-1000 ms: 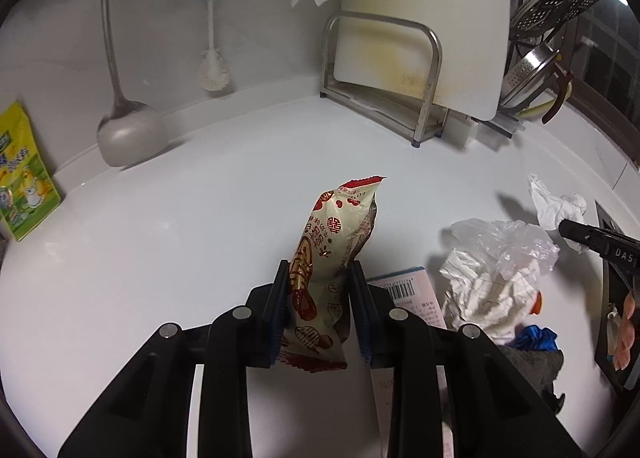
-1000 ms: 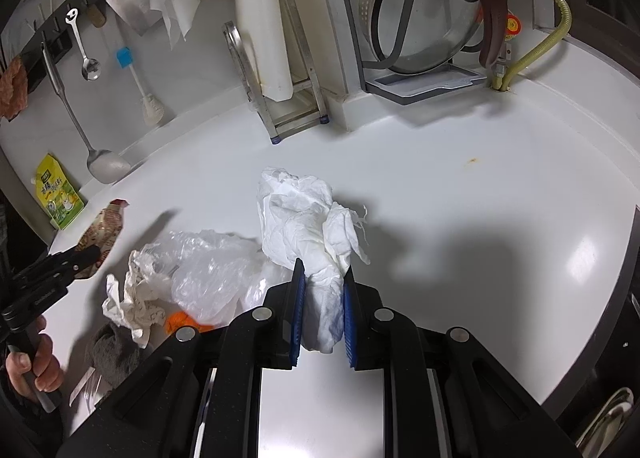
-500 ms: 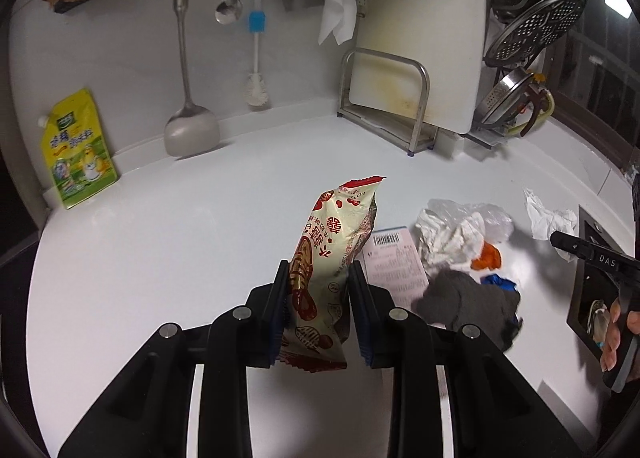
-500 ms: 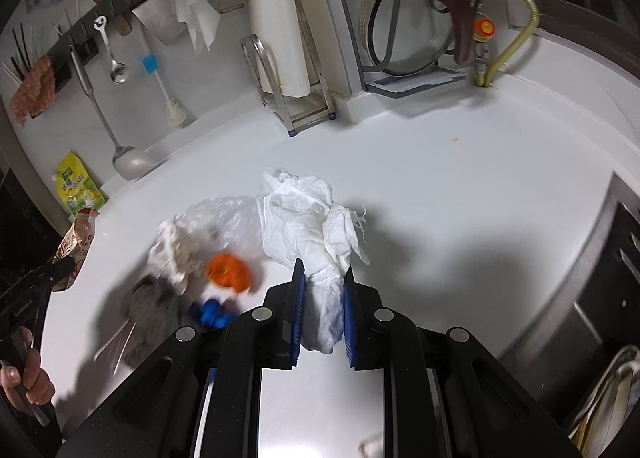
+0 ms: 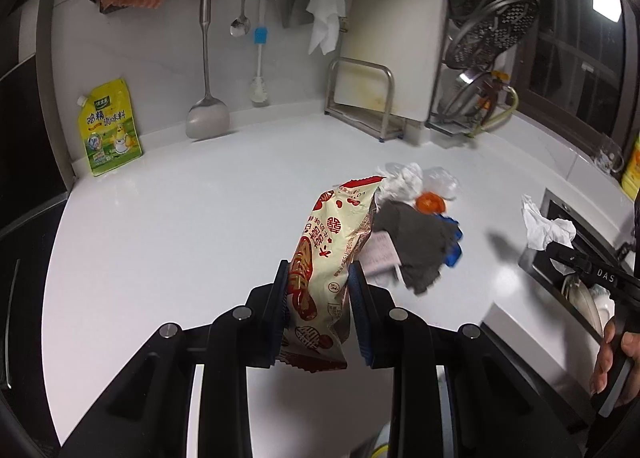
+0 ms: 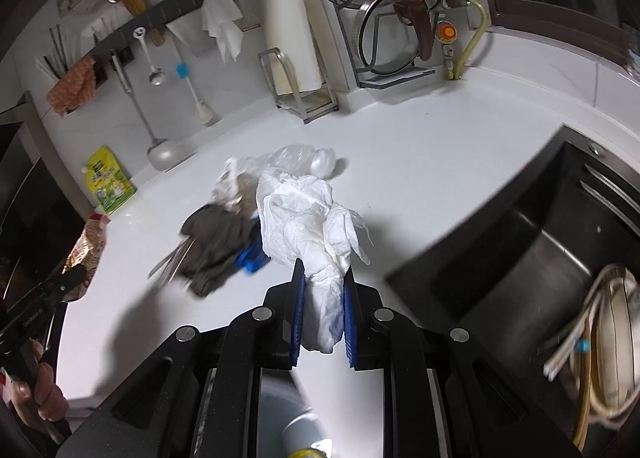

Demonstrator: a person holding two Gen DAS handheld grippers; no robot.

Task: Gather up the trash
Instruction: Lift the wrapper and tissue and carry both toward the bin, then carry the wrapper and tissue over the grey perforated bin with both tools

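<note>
Left wrist view:
Left gripper (image 5: 318,290): clamped on one cream-and-red printed snack wrapper (image 5: 330,258), held above the white counter (image 5: 180,218).
Counter pile: one grey cloth (image 5: 416,242), one orange scrap (image 5: 430,203), one blue scrap (image 5: 454,248).

Right wrist view:
Right gripper (image 6: 323,300): clamped on one crumpled white tissue wad (image 6: 308,218), raised over the counter.
Beside it: one dark sink (image 6: 532,258).

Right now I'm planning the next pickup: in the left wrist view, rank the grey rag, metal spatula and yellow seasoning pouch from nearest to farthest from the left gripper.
1. Grey rag, just right of the left gripper.
2. Yellow seasoning pouch at far left and metal spatula against the back wall: too close to call.
</note>
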